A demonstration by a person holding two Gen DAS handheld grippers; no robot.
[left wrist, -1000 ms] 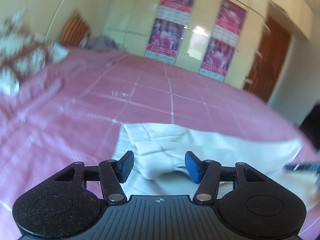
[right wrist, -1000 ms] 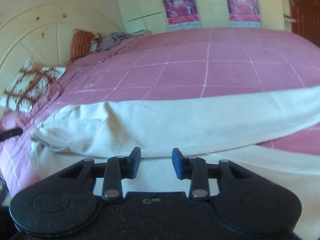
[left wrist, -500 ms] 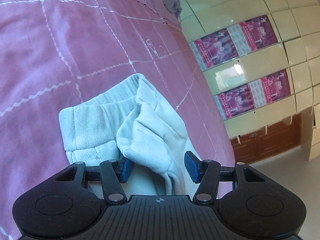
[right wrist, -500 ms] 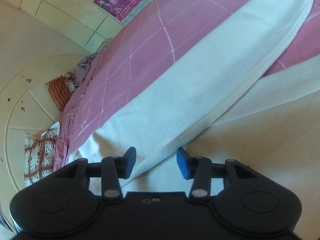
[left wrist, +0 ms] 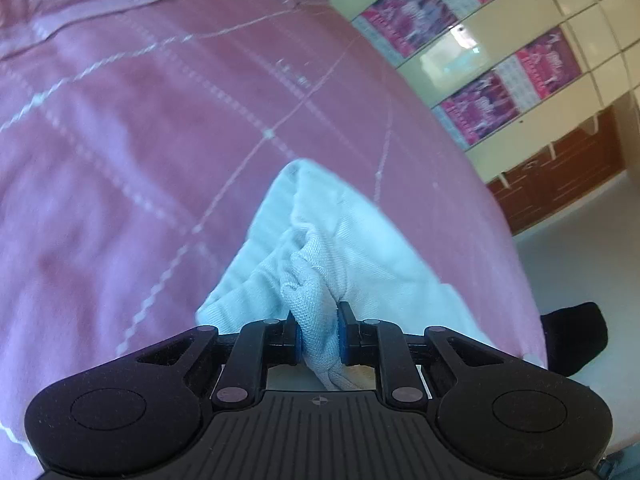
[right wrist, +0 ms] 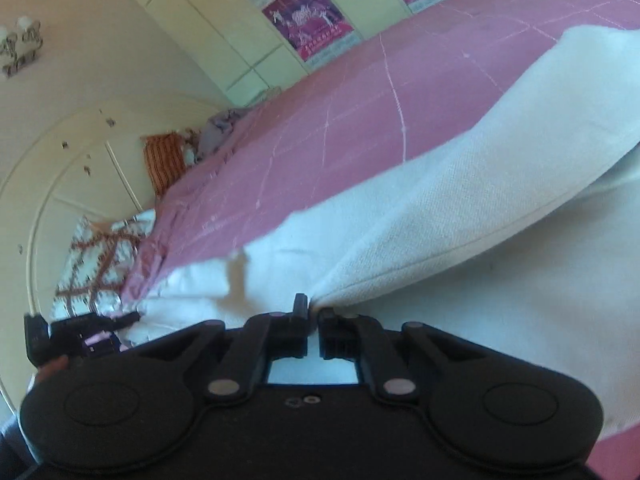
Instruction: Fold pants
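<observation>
Since a second ago both our grippers have rolled and dropped toward the pants, and both sets of jaws have just been closing. The left gripper (left wrist: 318, 336) is now clamped on a bunched wad of the pants (left wrist: 320, 240), with ribbed fabric squeezed between its blue pads; a second ago those pads stood apart in front of the cloth. The right gripper (right wrist: 314, 314) is pinched nearly together on a thin folded edge of the pants (right wrist: 460, 216), where before the cloth only lay ahead of open jaws.

The pants lie on the bed (left wrist: 140, 140), close to its near edge, with one long leg stretched across the pink cover toward the far side in the right view.

We judge the fabric light, soft and floppy: it sags and creases wherever it is not held, so it will drape rather than keep a shape. It looks woven and not slippery, so a pinch should hold. Good places to grip are the thicker seams and hems; the left hold on a loose bunch may gather extra layers and spoil a clean fold.
</observation>
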